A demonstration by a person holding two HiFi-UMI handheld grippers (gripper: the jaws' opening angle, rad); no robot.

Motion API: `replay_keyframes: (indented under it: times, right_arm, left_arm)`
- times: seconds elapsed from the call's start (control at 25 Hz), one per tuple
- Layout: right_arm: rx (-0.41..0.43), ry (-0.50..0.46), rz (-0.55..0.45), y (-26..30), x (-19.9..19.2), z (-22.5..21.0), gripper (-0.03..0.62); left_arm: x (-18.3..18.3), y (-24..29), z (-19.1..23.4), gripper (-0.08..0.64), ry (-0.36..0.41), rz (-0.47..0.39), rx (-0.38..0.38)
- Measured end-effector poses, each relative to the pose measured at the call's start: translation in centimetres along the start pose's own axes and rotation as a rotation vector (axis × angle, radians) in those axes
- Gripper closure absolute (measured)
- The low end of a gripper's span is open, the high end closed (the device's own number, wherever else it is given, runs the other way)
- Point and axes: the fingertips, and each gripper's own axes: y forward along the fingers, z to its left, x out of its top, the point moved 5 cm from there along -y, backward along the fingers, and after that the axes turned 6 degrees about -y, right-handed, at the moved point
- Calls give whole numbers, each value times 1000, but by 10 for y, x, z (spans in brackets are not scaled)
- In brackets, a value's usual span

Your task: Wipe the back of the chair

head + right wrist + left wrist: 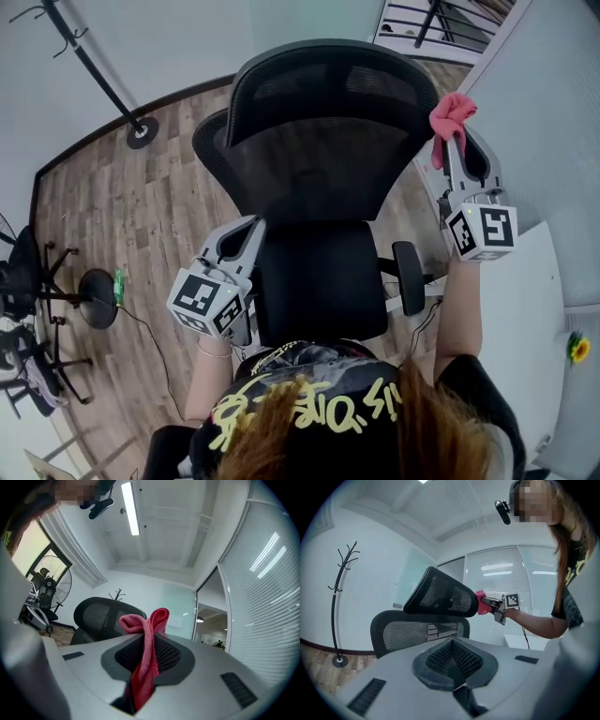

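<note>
While the pink cloth (450,116) is held pinched in the right gripper (456,142) at the headrest (328,82) edge, wiping is judged barely begun; the chair back (309,173) mesh is left, approx. all. Left gripper (249,229) is closed, empty, beside the seat (319,277).

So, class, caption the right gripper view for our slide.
Right tongs shut on a pink cloth, black mesh chair behind.

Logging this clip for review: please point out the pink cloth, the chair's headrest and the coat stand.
pink cloth (452,114): head view, on its bunched top.
headrest (328,80): head view, on the middle of its mesh.
coat stand (142,132): head view, on its round base.
</note>
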Motion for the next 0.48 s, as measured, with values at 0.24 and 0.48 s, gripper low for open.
replay_keyframes:
  times: [0.24,0.48]
  right_arm:
    - [33,-57,-20,20,23,-7,534]
    - [88,-187,-32,45,51,1,534]
  left_arm:
    - [-1,1,0,571,12,-7,11]
    - [0,-3,1,571,19,-15,26]
